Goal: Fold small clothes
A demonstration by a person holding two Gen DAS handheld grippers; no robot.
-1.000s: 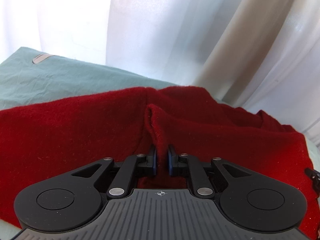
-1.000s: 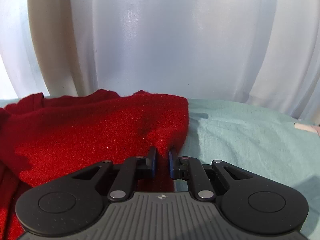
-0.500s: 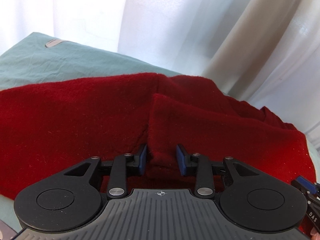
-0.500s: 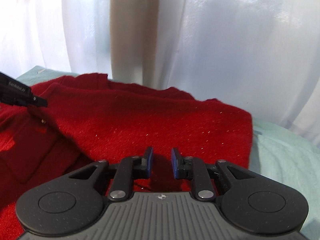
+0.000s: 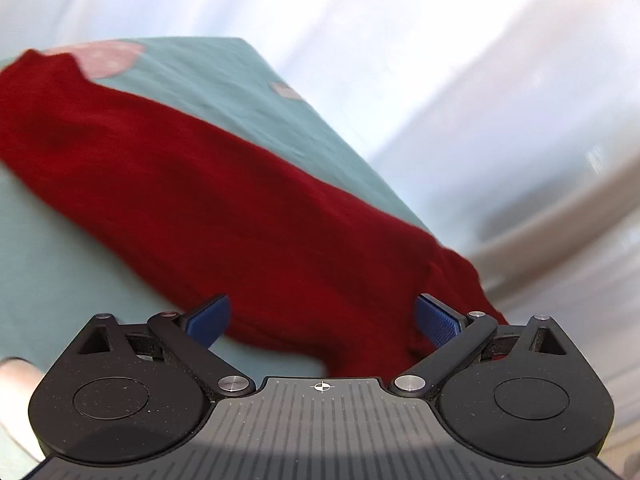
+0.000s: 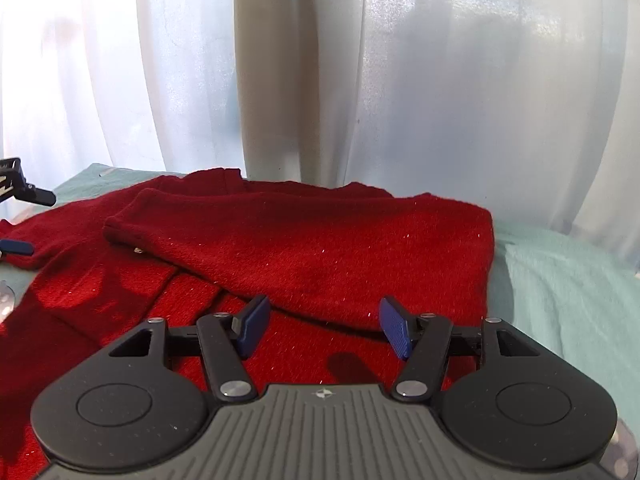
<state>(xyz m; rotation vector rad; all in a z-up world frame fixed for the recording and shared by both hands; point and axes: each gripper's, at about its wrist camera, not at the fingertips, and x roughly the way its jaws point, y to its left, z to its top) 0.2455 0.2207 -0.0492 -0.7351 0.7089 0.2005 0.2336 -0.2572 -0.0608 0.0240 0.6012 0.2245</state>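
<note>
Both my left gripper (image 5: 322,320) and right gripper (image 6: 324,326) are spread wide, gripping nothing. Red fuzzy knit sweater (image 6: 320,248) lies partly folded on the teal-covered table (image 6: 560,272). Between folds, I reckon; next needs a fresh edge grasp.

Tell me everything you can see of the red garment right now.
The red garment looks like fuzzy knit, deep red with a faint sparkle. It lies on the teal sheet before white curtains, one layer folded over the rest, its folded edge running diagonally. A hemmed end, maybe a sleeve, sits at the left. The right gripper and the left gripper are both open above it, gripping nothing. The left view is motion-blurred.
</note>
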